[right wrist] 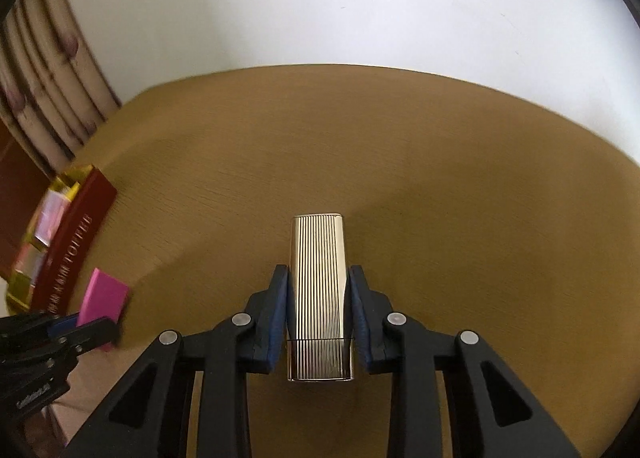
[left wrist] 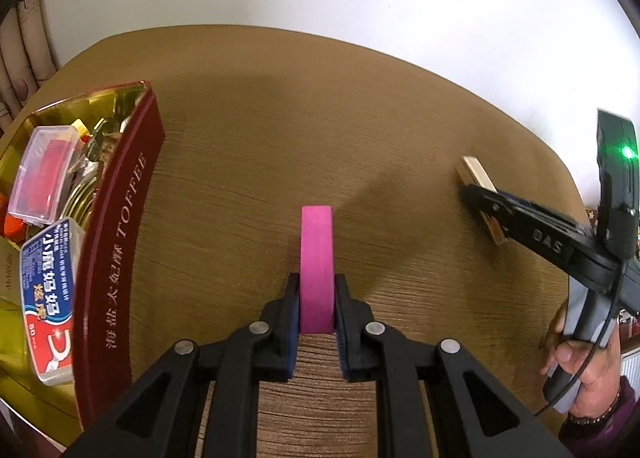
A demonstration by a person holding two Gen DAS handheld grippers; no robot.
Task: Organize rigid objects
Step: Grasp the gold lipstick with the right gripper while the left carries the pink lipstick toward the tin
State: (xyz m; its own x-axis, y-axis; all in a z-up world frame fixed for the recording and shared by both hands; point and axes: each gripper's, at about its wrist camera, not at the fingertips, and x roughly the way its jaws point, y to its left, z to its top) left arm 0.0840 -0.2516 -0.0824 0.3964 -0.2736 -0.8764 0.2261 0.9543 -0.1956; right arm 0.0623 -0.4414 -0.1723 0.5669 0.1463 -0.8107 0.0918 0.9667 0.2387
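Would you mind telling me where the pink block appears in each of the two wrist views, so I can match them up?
Left wrist view: the pink block stands dead centre, clamped edge-on between the left gripper pads.
Right wrist view: the same block sits at the lower left, showing its broad face, in that same gripper.
Shared landmark: the red toffee tin, left of the block in both views.
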